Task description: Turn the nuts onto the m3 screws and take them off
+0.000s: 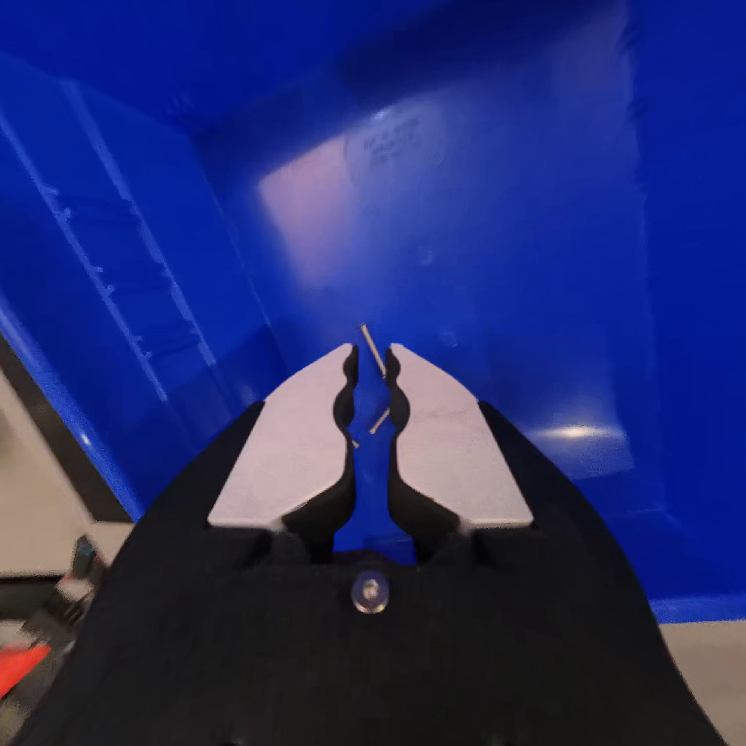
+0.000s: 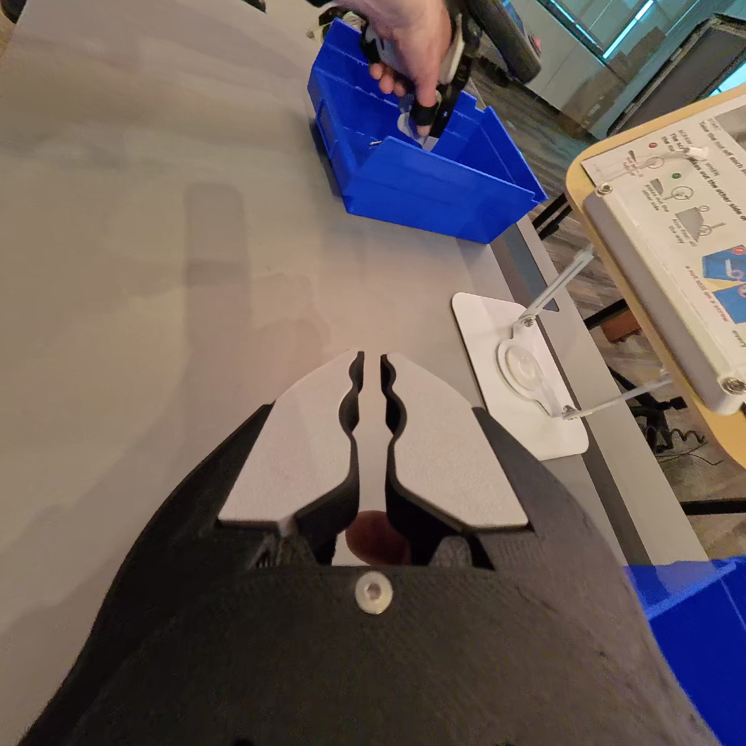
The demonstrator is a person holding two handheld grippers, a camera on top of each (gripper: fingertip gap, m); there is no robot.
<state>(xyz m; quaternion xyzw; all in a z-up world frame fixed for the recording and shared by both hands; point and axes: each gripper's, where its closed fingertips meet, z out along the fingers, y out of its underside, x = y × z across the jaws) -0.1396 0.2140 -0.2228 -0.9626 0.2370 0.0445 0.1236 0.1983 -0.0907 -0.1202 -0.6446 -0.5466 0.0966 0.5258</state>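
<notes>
In the left wrist view my left gripper (image 1: 371, 349) reaches down into a blue bin (image 1: 504, 262). Its jaws stand a narrow gap apart. A thin metal screw (image 1: 372, 348) lies on the bin floor right at the fingertips, and I cannot tell whether it touches the right finger. A second screw (image 1: 380, 420) lies under the jaws. No nuts are visible. In the right wrist view my right gripper (image 2: 372, 355) hovers over the grey table (image 2: 161, 282), jaws slightly apart and empty. The blue bin (image 2: 424, 198) lies far ahead, with a hand holding the left gripper (image 2: 424, 139) in it.
A white stand base (image 2: 480, 327) at the table's right edge carries an instruction board (image 2: 666, 258) on thin rods. A second blue bin (image 2: 694, 605) sits at the lower right. One screw (image 2: 375, 141) shows at the far bin's left side. The tips of one gripper are about 45 centimeters away from the tips of the other.
</notes>
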